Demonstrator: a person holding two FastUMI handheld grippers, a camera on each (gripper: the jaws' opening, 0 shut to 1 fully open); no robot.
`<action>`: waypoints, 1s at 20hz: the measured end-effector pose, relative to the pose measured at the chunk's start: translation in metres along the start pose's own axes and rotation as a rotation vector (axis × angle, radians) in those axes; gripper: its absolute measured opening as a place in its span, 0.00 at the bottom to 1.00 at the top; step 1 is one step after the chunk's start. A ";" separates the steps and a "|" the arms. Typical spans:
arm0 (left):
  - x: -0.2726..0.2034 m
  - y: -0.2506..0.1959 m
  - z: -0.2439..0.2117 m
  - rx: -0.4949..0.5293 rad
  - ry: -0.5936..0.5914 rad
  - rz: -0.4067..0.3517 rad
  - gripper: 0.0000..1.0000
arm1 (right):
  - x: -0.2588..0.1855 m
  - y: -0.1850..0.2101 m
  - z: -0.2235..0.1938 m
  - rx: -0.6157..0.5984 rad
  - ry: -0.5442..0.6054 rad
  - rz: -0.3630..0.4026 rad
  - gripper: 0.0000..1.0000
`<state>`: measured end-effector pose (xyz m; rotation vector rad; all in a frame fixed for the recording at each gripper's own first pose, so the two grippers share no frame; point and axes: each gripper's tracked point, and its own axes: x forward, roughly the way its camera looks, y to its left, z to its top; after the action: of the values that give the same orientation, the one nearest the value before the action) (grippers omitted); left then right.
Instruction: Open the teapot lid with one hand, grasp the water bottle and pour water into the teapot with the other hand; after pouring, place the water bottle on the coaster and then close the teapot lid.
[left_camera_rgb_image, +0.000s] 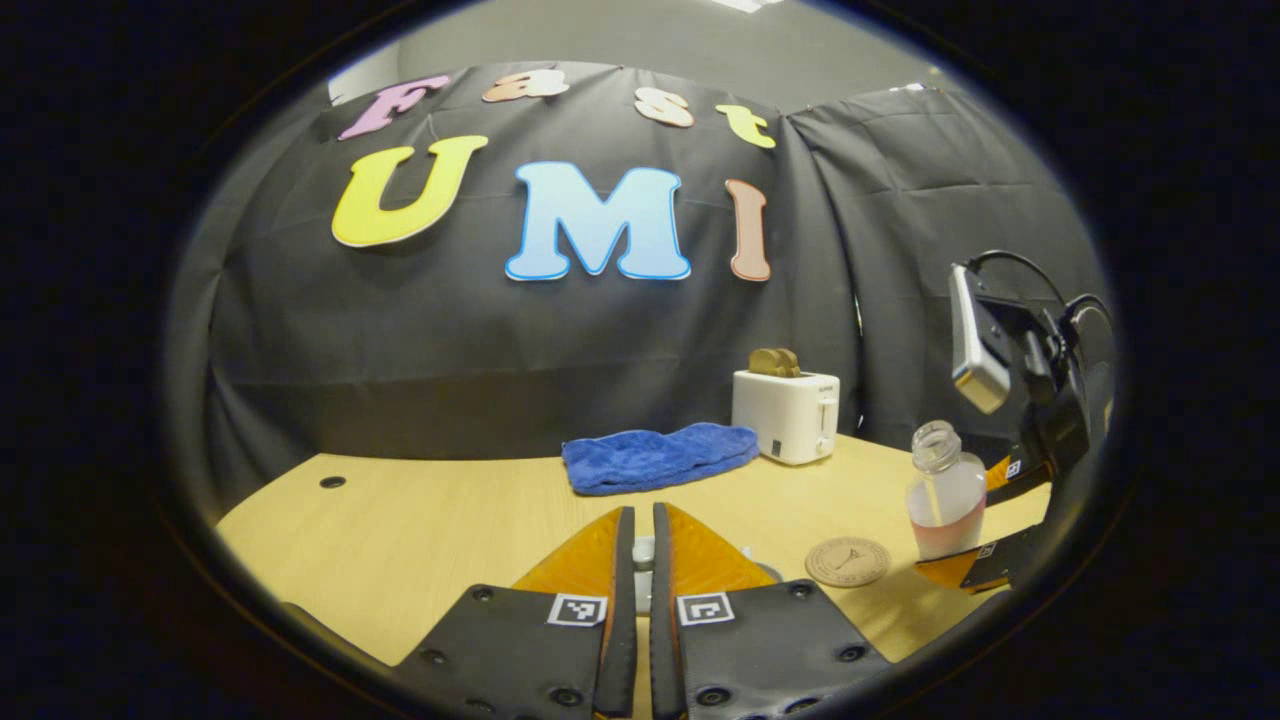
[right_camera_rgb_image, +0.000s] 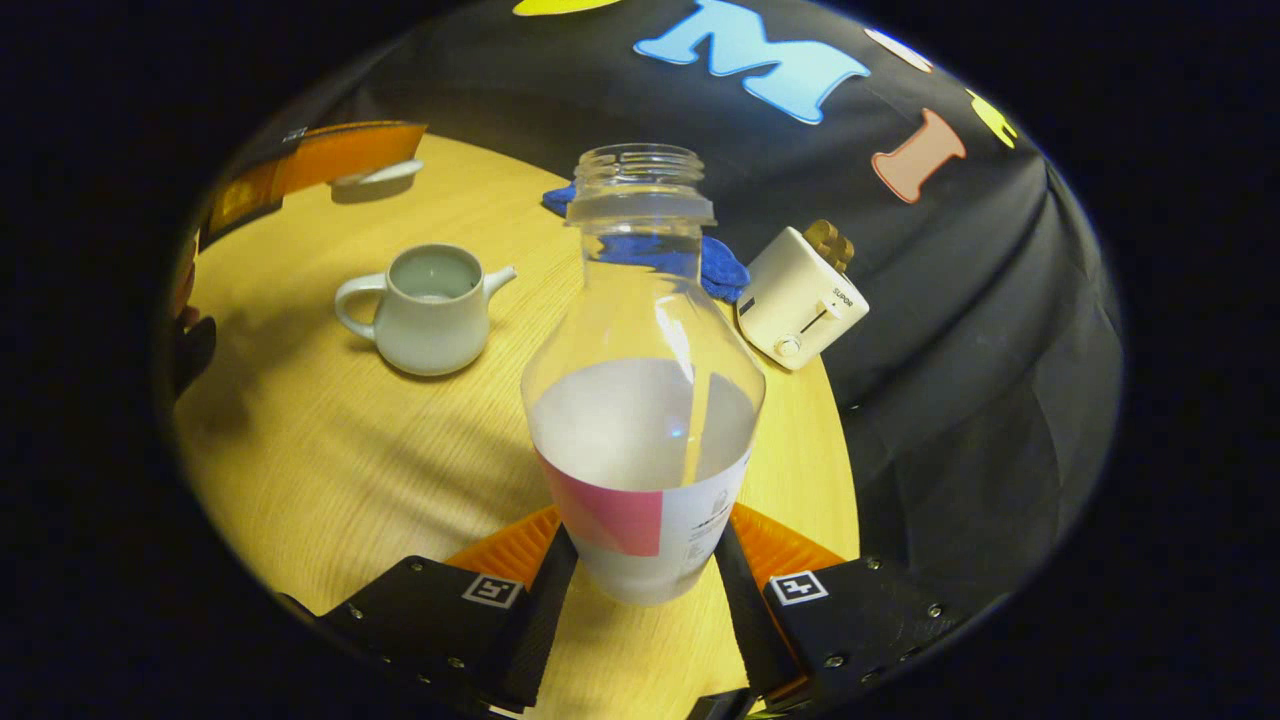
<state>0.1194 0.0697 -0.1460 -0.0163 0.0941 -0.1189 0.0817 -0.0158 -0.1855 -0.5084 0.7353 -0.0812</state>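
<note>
My left gripper (left_camera_rgb_image: 643, 520) is shut on the small white knob of the teapot lid (left_camera_rgb_image: 643, 556), most of which is hidden under the fingers. In the right gripper view that lid (right_camera_rgb_image: 385, 172) hangs above the table's far left, held by the left gripper (right_camera_rgb_image: 330, 165). The white teapot (right_camera_rgb_image: 430, 310) stands open, spout to the right. My right gripper (right_camera_rgb_image: 645, 545) is shut on the uncapped, upright water bottle (right_camera_rgb_image: 640, 400), roughly half full. In the left gripper view the bottle (left_camera_rgb_image: 945, 490) sits just right of the round wooden coaster (left_camera_rgb_image: 848, 561), with the right gripper (left_camera_rgb_image: 985, 525) around it.
A white toaster (left_camera_rgb_image: 787, 415) with bread slices in it stands at the back of the wooden table (left_camera_rgb_image: 400, 520), next to a folded blue cloth (left_camera_rgb_image: 660, 455). In the right gripper view the toaster (right_camera_rgb_image: 800, 295) and cloth (right_camera_rgb_image: 720, 265) lie behind the bottle.
</note>
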 end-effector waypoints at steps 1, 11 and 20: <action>-0.002 0.006 -0.001 -0.003 0.000 0.006 0.12 | 0.000 -0.001 0.003 -0.041 0.007 -0.012 0.75; -0.002 0.038 -0.014 -0.005 0.019 0.046 0.12 | 0.018 -0.003 0.026 -0.348 0.061 -0.102 0.73; 0.002 0.040 -0.020 -0.003 0.027 0.027 0.12 | 0.026 -0.027 0.050 -0.616 0.100 -0.222 0.73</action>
<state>0.1244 0.1090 -0.1671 -0.0163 0.1211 -0.0922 0.1367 -0.0251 -0.1571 -1.1809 0.7968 -0.0871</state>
